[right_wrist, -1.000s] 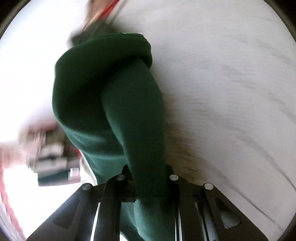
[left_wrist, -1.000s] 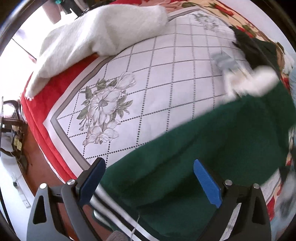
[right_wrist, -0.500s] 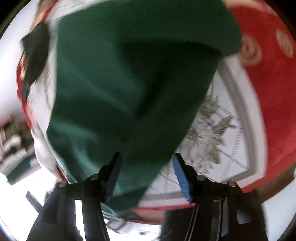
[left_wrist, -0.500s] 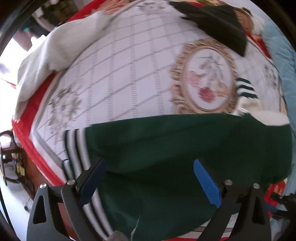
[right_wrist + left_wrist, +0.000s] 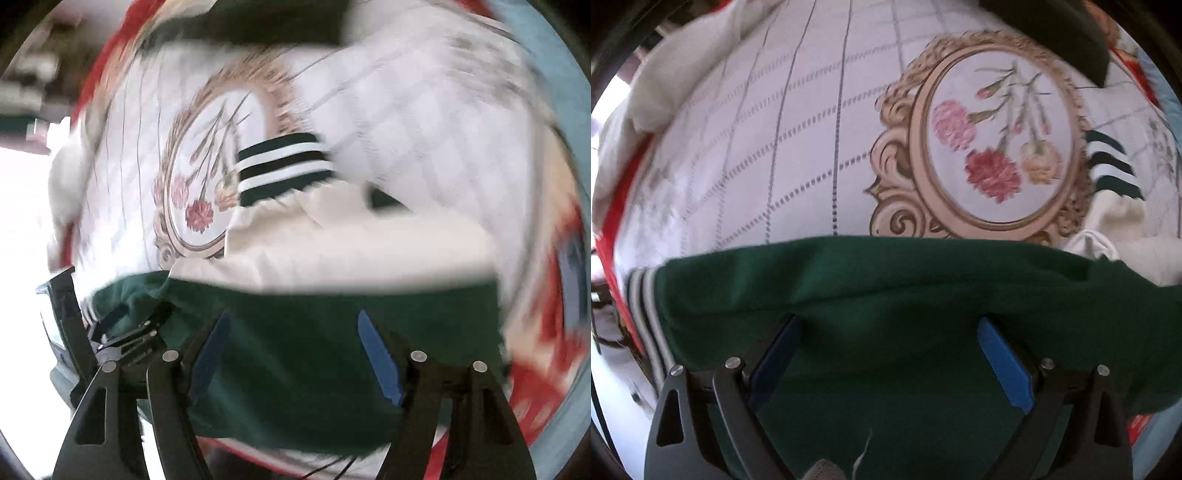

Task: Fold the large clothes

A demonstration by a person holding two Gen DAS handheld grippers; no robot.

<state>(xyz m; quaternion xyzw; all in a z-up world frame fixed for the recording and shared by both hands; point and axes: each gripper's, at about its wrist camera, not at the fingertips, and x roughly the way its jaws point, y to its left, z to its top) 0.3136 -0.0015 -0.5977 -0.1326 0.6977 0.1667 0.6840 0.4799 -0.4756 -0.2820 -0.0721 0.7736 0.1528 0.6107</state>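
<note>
A dark green garment [image 5: 886, 280] lies spread on the bed, its folded edge running across the left wrist view. Its black-and-white striped hem [image 5: 642, 295] shows at the left. My left gripper [image 5: 888, 321] points straight down over it, open, blue pads wide apart and off the cloth. My right gripper [image 5: 293, 315] hovers over the same green cloth [image 5: 295, 350]. Its jaws are closing, with cloth below the gap and no pad pressing on it. A cream sleeve [image 5: 351, 236] with a striped cuff [image 5: 284, 162] lies just beyond.
The bedspread has a gold oval flower medallion [image 5: 997, 147] and a red border [image 5: 617, 206] at the left edge. A white blanket [image 5: 683, 74] is heaped at the upper left. A dark garment [image 5: 1052, 33] lies at the top right.
My right gripper let go of the green cloth, opened and rolled round to face the bed. My left gripper sank and slid toward the medallion; the garment now lies flatter.
</note>
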